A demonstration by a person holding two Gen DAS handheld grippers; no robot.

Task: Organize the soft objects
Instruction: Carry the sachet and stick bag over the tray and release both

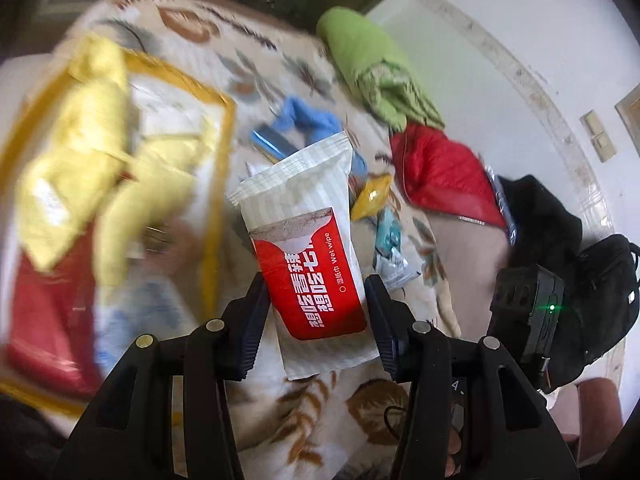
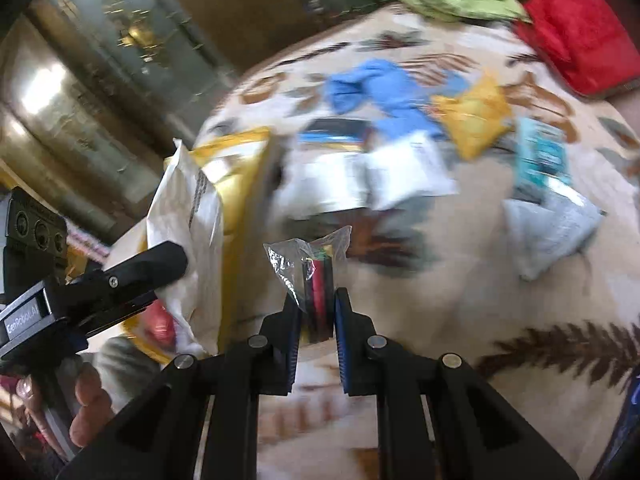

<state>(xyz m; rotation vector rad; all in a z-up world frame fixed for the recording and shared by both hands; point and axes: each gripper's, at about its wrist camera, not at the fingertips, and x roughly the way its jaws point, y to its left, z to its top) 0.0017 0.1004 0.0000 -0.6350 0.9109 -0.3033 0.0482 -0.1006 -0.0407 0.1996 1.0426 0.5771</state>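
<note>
Clearly, the left gripper [image 1: 316, 312] clamps a wet-wipe pack [image 1: 308, 248] labelled "Wet wipe"; the right gripper [image 2: 317, 312] pinches a clear sachet [image 2: 314, 276], writing unreadable.

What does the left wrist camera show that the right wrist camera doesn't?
Only the left view: the left gripper clamped on a wet wipe pack, a black bag, and the wall.

Only the right view: the right gripper clamped on a small clear packet, and a cabinet behind.

Both: the leaf-patterned blanket, the green cloth, the red cloth, the blue cloth and the yellow-rimmed box.
</note>
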